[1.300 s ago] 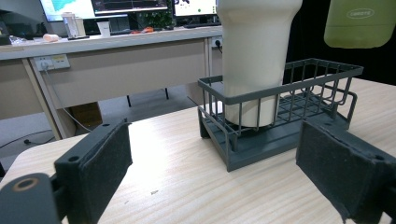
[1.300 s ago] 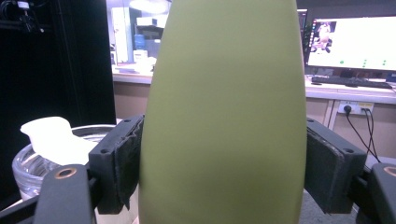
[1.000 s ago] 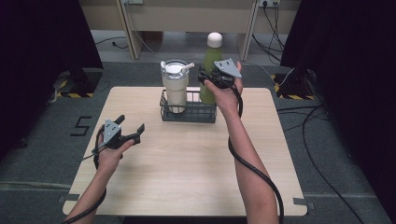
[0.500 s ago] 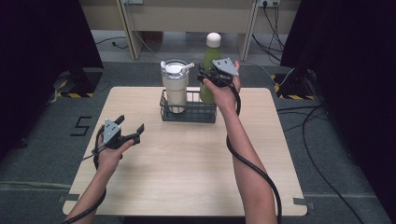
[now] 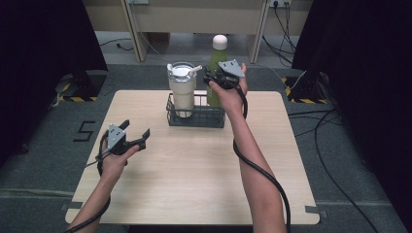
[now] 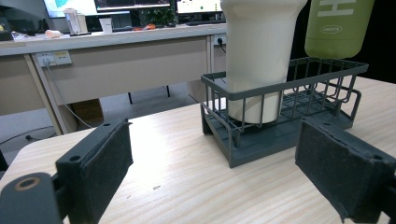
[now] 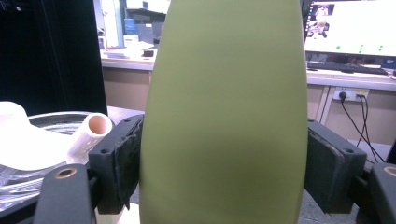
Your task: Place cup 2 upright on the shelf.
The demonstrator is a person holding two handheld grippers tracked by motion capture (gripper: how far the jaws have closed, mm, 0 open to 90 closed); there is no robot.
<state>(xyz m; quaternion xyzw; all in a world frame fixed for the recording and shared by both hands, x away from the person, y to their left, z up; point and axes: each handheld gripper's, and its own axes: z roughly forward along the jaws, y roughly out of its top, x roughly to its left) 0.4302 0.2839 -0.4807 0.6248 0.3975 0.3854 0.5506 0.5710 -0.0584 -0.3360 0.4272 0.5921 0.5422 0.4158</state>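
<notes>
Two grippers: both above table [image 5: 194,165].
Right gripper [image 5: 214,77]: clamped on green bottle [image 5: 214,60], seemingly lifted in wire basket [image 5: 195,118].
Left gripper [image 5: 137,135]: jaws spread, holding nothing.
Cream tumbler [image 5: 182,92]: upright in basket.

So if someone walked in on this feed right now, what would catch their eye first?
Probably the green bottle with its white cap, held in the right gripper above the right end of the wire basket at the far side of the table. Next, the cream tumbler standing in the basket's left end. The left gripper waits open near the table's left edge.
</notes>
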